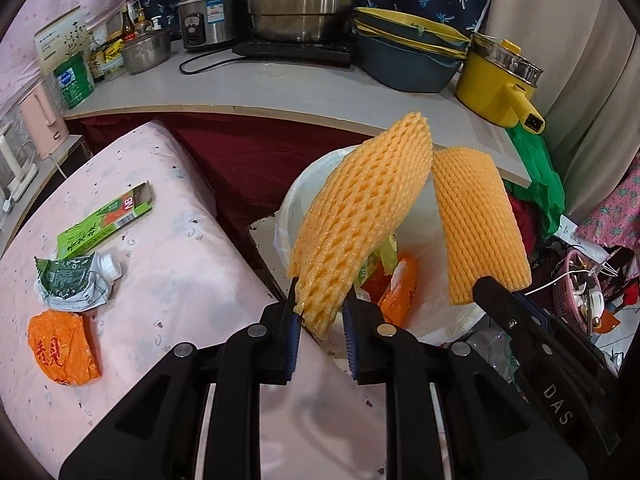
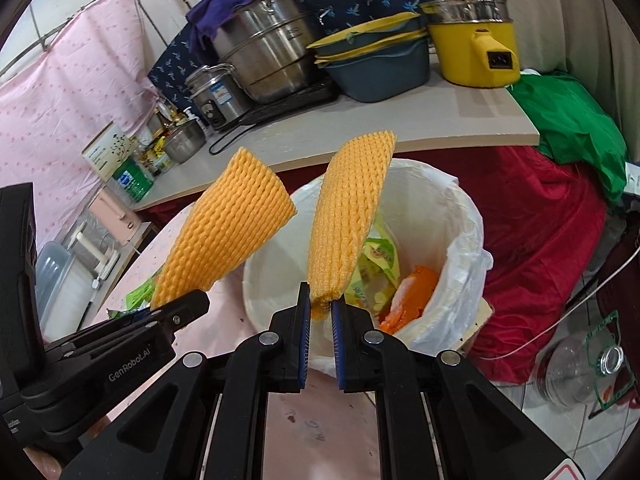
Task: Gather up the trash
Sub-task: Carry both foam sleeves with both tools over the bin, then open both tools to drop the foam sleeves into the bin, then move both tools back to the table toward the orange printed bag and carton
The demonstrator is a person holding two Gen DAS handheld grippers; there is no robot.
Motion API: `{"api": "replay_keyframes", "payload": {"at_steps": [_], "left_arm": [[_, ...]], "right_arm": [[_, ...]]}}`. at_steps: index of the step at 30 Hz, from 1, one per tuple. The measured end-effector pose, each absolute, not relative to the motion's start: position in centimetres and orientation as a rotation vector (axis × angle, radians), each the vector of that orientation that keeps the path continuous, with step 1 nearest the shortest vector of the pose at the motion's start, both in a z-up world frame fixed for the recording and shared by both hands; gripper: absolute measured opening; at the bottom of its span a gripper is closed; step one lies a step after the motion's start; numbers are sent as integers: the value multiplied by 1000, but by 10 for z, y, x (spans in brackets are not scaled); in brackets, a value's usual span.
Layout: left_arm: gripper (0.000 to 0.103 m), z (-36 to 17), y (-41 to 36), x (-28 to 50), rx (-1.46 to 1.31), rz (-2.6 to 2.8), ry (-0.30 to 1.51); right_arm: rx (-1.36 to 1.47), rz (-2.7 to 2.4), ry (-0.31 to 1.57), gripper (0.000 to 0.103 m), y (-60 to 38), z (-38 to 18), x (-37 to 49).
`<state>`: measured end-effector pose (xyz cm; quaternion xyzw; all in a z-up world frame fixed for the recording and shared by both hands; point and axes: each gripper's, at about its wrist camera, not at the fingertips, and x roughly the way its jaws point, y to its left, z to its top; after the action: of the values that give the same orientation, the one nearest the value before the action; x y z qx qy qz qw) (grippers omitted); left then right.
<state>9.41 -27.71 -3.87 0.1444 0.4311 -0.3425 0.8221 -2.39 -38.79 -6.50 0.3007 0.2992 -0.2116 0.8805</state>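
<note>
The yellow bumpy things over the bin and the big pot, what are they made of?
The two yellow sleeves look like soft foam netting: matte, with a woven mesh of little holes, squashed where the fingers pinch them. The big pot looks like stainless steel: silvery and shiny, with reflections.

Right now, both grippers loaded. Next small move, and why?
Probably open both and drop. The left gripper pinches one foam net and the right gripper the other foam net, both above the lined bin that already holds wrappers. The left one sits nearer the rim, so nudge it inward first.
</note>
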Motion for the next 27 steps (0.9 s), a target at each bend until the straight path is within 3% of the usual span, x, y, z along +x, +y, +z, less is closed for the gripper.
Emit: {"api": "replay_keyframes", "payload": {"at_steps": [3, 11, 20, 27], "left_arm": [[21, -42, -286, 95, 307, -738, 920], [56, -47, -295, 100, 314, -721, 908], [57, -48, -273, 108, 278, -690, 919], [62, -40, -238, 115, 228, -635, 906]], "right_arm": [[640, -450, 630, 10, -394, -72, -25], [659, -464, 632, 19, -403, -79, -21], [658, -458, 638, 21, -397, -78, -15], [614, -422, 636, 28, -375, -65, -3]]}}
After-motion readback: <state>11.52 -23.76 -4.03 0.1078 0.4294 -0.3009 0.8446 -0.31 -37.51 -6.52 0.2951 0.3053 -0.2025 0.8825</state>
